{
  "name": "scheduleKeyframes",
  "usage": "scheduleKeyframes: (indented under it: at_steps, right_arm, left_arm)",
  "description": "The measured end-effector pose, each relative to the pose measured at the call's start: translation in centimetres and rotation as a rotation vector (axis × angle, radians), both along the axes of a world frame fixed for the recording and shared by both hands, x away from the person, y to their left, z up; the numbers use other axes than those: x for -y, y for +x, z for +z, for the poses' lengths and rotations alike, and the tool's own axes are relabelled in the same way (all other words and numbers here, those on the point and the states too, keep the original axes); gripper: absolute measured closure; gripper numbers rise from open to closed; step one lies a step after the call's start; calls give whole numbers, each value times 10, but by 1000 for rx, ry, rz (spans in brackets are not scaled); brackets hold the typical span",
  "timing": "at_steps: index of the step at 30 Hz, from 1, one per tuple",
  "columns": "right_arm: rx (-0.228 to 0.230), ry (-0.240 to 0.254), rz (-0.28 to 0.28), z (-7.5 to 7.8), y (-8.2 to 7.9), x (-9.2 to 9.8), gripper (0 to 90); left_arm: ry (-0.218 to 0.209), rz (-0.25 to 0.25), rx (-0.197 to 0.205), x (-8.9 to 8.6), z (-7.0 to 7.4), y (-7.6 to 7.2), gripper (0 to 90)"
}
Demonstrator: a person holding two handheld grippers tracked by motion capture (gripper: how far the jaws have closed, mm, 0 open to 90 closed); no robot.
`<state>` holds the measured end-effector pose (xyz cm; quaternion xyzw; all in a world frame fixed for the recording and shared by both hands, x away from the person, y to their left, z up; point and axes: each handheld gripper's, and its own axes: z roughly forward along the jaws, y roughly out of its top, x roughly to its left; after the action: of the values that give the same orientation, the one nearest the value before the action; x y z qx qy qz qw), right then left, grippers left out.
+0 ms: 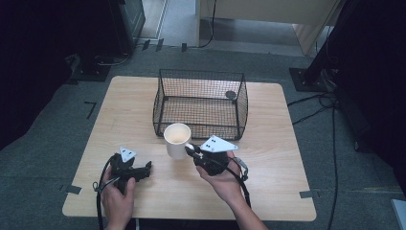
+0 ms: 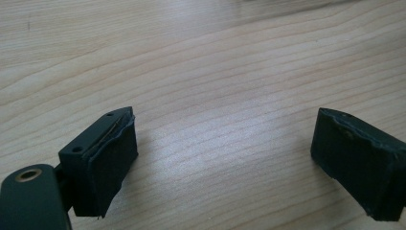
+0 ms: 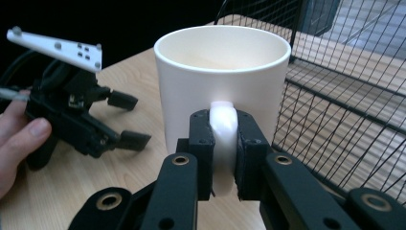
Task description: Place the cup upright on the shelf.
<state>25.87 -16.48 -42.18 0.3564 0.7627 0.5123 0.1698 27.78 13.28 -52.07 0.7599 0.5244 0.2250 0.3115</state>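
A cream mug (image 1: pixel 177 139) stands upright on the wooden table (image 1: pixel 268 191), just in front of a black wire basket (image 1: pixel 201 103). My right gripper (image 1: pixel 190 151) is shut on the mug's handle (image 3: pixel 223 122), and both pads (image 3: pixel 201 143) press the handle's sides in the right gripper view. The mug (image 3: pixel 222 79) looks empty inside. My left gripper (image 1: pixel 146 168) rests low over the table's front left, open, with nothing between its black pads (image 2: pixel 107 160). It also appears at the left of the right gripper view as the left gripper (image 3: pixel 128 120), held by a hand.
The wire basket (image 3: pixel 344 86) sits close behind and to the right of the mug, with a small dark round object (image 1: pixel 231 95) at its far right corner. Cables (image 1: pixel 316 103) and black stands line the floor beyond the table's edges.
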Motion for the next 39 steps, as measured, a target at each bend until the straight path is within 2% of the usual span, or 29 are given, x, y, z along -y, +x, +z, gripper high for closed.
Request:
scheduleKeyframes:
  at_steps: [13,27,29,39]
  right_arm:
    - [34,23,-26,28,18,8,804]
    - [64,25,-57,52,43,12,804]
    - [66,36,-54,55,48,12,804]
    - [77,37,-77,64,67,11,804]
  left_arm:
    - [-2,1,0,0,0,0,93]
    - [0,0,-1,0,0,0,93]
    - [0,0,-1,0,0,0,93]
    - [0,0,-1,0,0,0,93]
